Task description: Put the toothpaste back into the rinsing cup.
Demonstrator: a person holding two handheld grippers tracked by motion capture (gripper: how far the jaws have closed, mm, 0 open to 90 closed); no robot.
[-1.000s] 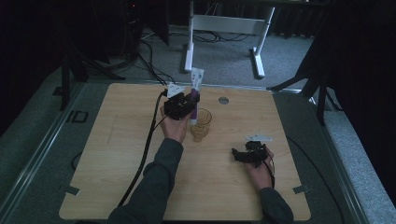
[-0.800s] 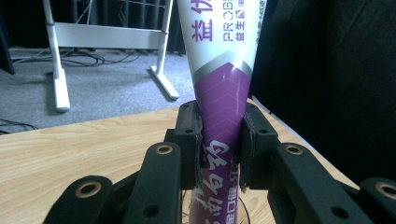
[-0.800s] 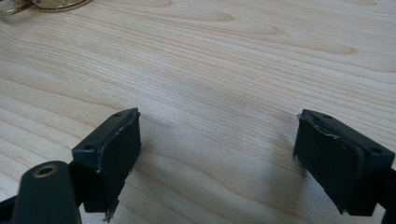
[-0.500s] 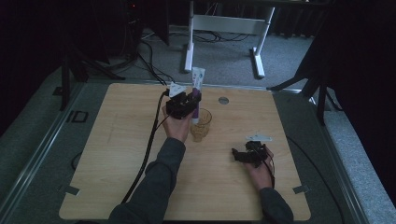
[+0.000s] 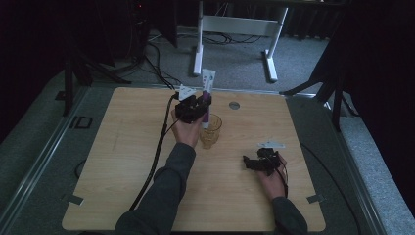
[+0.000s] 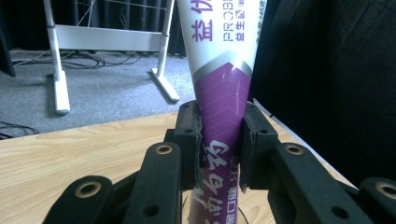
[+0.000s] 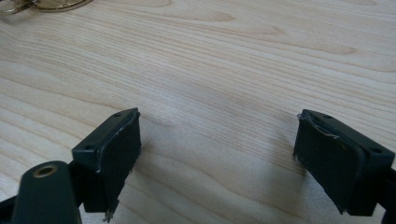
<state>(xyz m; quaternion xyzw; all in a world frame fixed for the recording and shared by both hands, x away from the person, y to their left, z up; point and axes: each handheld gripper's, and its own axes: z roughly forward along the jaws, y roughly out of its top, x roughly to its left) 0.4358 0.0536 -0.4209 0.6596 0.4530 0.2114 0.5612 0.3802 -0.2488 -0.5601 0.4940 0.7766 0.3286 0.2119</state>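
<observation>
Left gripper (image 5: pixel 204 105), upper centre of the high view, is clamping a purple-and-white tube (image 6: pixel 219 88) upright over the amber glass (image 5: pixel 211 130). Tube is looking light, soft, slick; gripping its lower body seems best. Right gripper (image 7: pixel 217 161) is resting open, empty, lower right.

Dim room, dark drapes (image 5: pixel 377 58) on the far and right sides. Grey carpet floor (image 5: pixel 235 58), crossed by black cables (image 5: pixel 156 58) at the back. White metal frame (image 5: pixel 235 24) on two long feet standing behind a light wooden table (image 5: pixel 122 161), round grommet (image 5: pixel 234 105) near its far edge. Grey mat (image 5: pixel 44 147) around the table. Black stand legs (image 5: pixel 73 73) at left.
</observation>
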